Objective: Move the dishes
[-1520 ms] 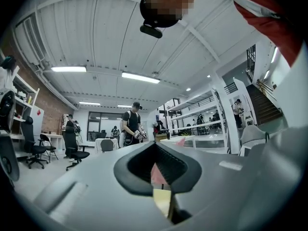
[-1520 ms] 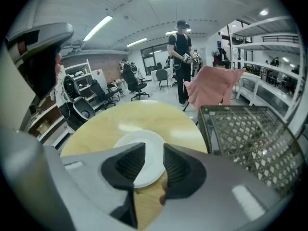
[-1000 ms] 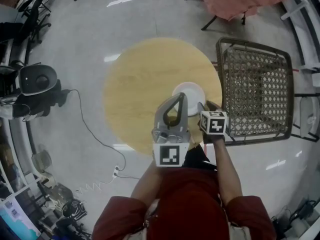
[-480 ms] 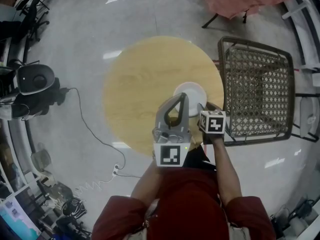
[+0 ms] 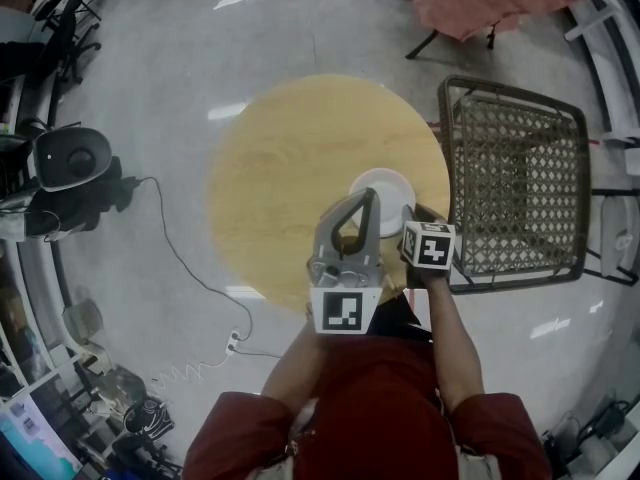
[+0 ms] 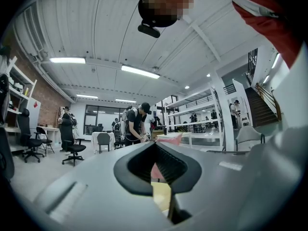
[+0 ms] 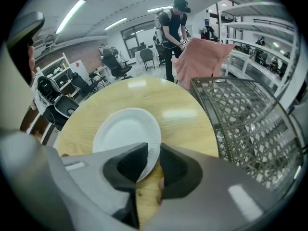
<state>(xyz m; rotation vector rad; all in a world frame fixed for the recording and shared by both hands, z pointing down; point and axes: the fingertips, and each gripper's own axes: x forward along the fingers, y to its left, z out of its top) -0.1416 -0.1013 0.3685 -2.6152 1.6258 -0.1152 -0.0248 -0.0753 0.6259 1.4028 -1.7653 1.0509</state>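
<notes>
1. My left tool (image 6: 155, 146) is nearest to me, held level over the near edge of the tabletop (image 5: 290, 158). Its pads meet at the tips and nothing is between them. Only a strip of the wood and some pink fabric shows through the gap behind the tips.
2. My right tool (image 7: 150, 152) is just to the right of it and is tilted steeply down toward the wood. Its jaws have just been closing, and the near rim of the plate (image 7: 122, 134) stands between them. The left pad lies over the rim and the right pad lies against its outer edge, so the tool is clamped on that rim.
3. The plate is white and round, and lies flat on the right part of the round wooden tabletop. Nothing is on it.
4. A chair (image 5: 515, 183) with a woven lattice seat and a dark frame stands just beside the right edge of the tabletop.
5. Past the far edge, a pink cloth (image 7: 199, 57) hangs over a stand.
6. Beyond it, a person (image 7: 172, 30) in dark clothes and a cap stands on the grey floor (image 5: 170, 68).
</notes>
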